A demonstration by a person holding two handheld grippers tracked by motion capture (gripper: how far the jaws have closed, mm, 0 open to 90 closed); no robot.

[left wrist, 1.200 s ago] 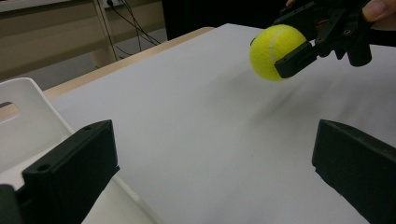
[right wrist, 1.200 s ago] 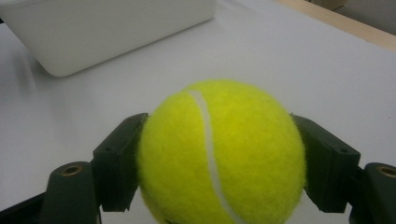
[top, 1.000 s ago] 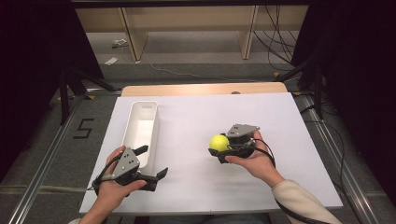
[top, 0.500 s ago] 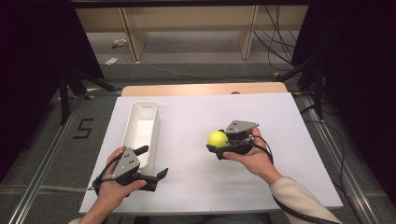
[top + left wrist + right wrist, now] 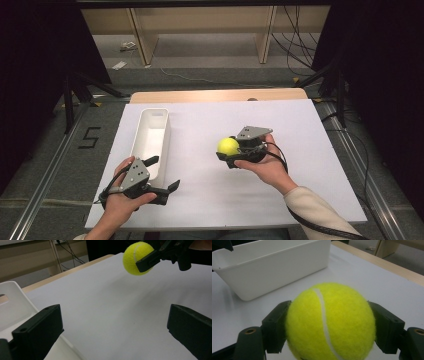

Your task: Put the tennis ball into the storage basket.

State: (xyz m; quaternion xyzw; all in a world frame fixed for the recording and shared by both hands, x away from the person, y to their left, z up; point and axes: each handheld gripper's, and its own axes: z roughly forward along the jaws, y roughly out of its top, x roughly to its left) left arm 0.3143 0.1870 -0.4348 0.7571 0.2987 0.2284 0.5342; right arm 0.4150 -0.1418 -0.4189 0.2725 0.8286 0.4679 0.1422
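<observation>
While your right gripper [image 5: 231, 152] clamps the ball [image 5: 228, 146] between both jaws, clear above the table [image 5: 300, 125], you are in the carry step, as I judge it. The bin [image 5: 150, 135] stands well to the ball's left; next, swing that way and let go above its open top. Your left gripper [image 5: 162, 175] idles with jaws spread wide beside the bin's near end. From the right gripper view you get the ball's white seam and the bin's side wall [image 5: 282, 272]; the left gripper view shows air beneath the ball [image 5: 136, 258].
</observation>
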